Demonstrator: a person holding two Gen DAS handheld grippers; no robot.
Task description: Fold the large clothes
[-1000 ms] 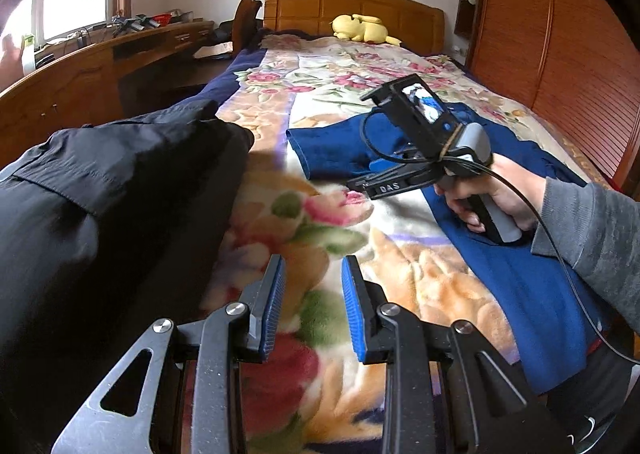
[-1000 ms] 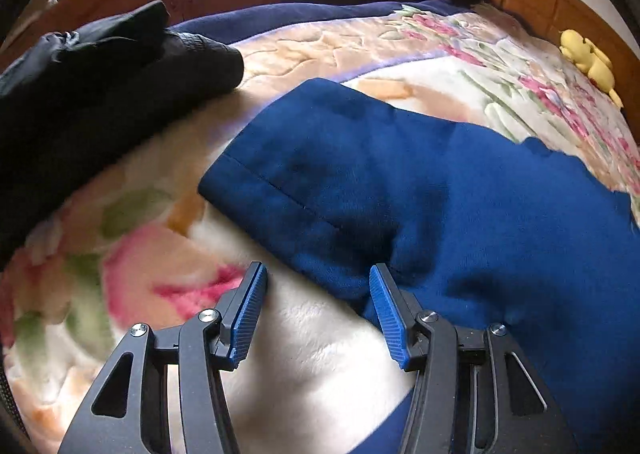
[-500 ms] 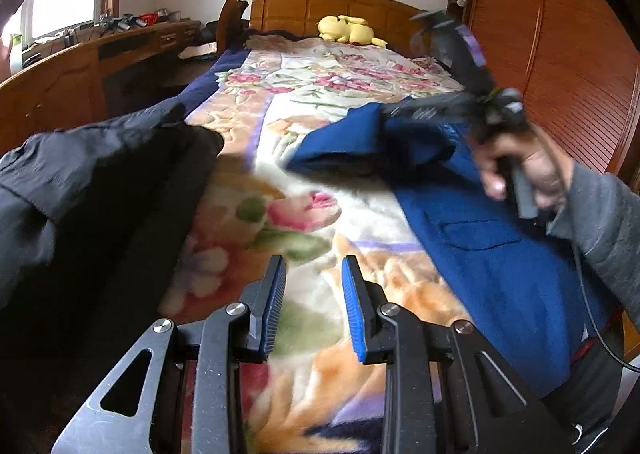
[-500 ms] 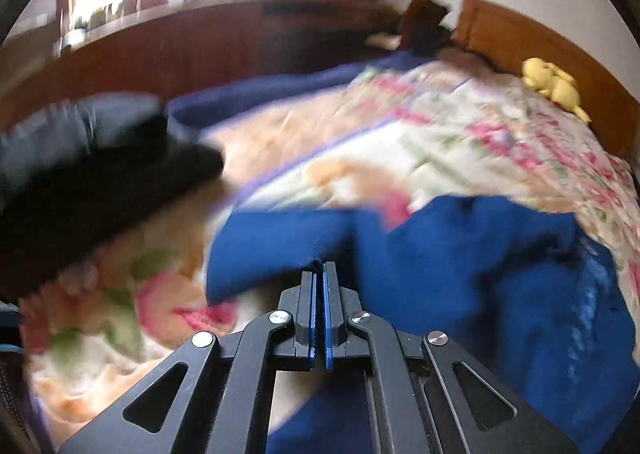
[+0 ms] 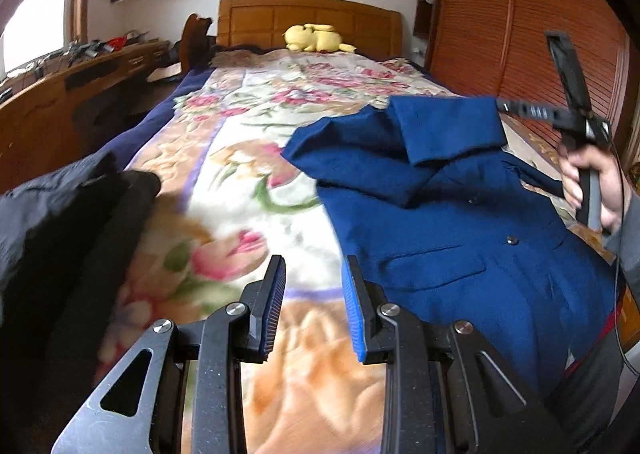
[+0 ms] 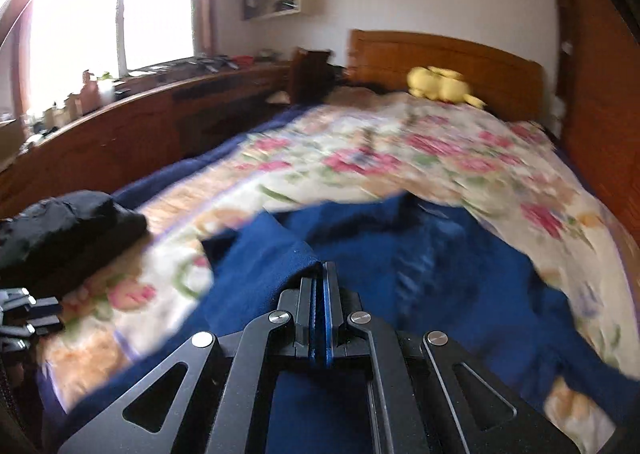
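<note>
Blue and thick, the coat (image 5: 440, 230) lies on the right part of the bed (image 5: 248, 125), front side up, with one sleeve (image 5: 444, 125) lifted over its body. Our right gripper (image 6: 323, 274) has its jaws closed on this sleeve's end. Our left gripper (image 5: 312, 294) hovers over the blanket with jaws apart, holding nothing. We judge the cloth soft but rather heavy, so we should grip at hems and corners. A black garment (image 5: 60, 221) lies at left.
</note>
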